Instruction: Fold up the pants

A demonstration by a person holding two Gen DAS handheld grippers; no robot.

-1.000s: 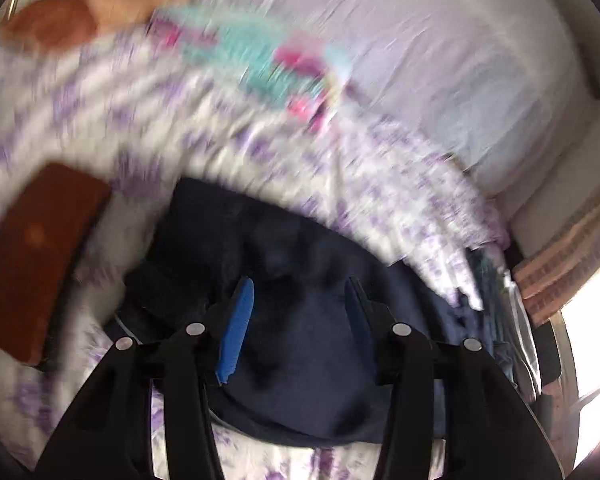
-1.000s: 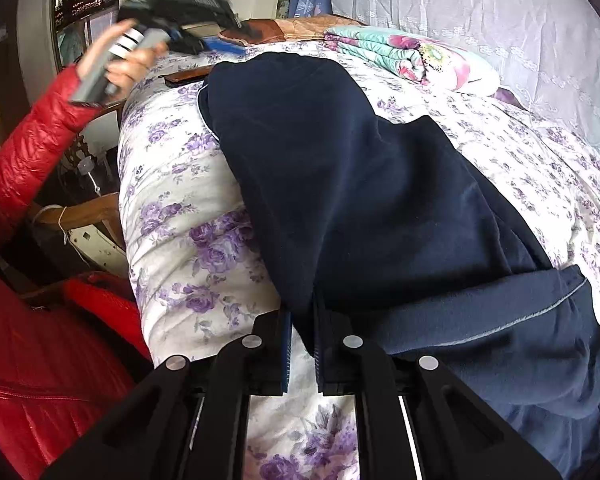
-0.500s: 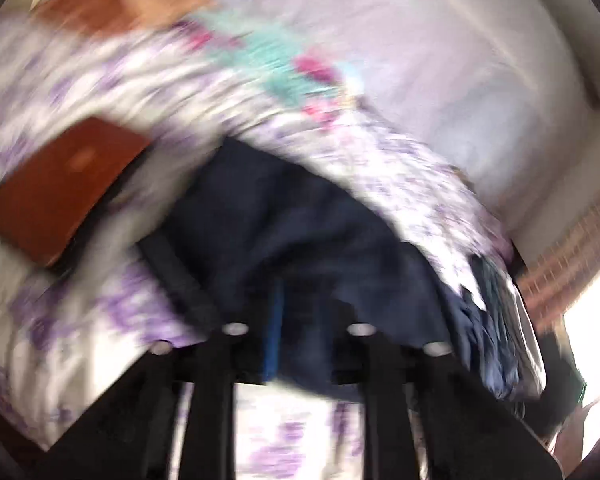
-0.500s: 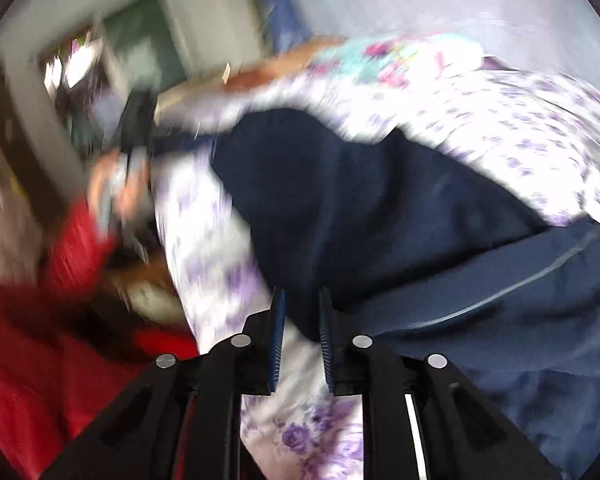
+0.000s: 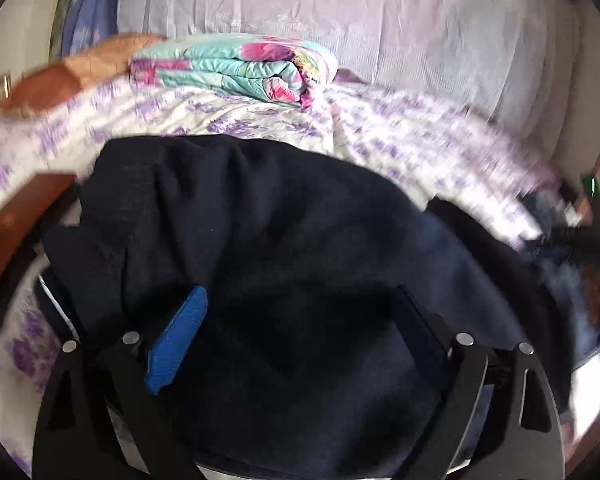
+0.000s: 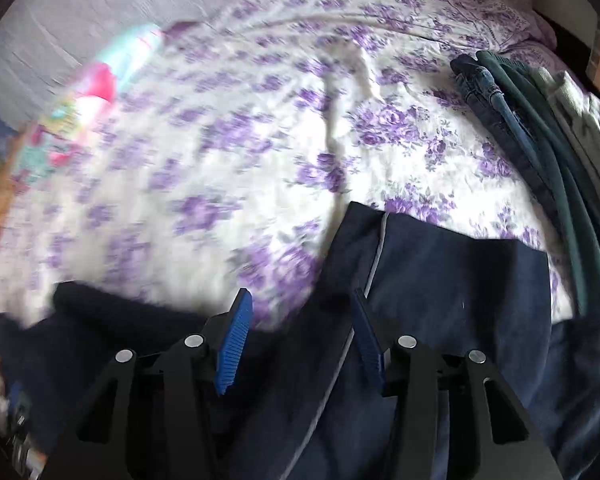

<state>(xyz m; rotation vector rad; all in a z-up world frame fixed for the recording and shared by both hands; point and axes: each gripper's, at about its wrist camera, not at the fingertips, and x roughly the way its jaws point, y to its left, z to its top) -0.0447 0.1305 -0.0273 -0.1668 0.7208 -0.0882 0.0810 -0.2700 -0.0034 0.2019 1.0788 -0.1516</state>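
White bedspread with purple flowers (image 6: pixel 228 152) ahead of the claw, folded turquoise-and-pink floral quilt (image 5: pixel 236 70) beyond, stacked folded clothes, possibly jeans (image 6: pixel 540 136), far right

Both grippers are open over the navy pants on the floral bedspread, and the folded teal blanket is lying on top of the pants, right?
Not quite. In the left wrist view the folded teal blanket lies on the floral bedspread beyond the navy pants, apart from them. The left gripper and right gripper are open, jaws having just been opening.

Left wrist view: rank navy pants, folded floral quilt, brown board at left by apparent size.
1. navy pants, though nearest the lens
2. folded floral quilt
3. brown board, blurred and cut off at the frame edge, so close to the quilt
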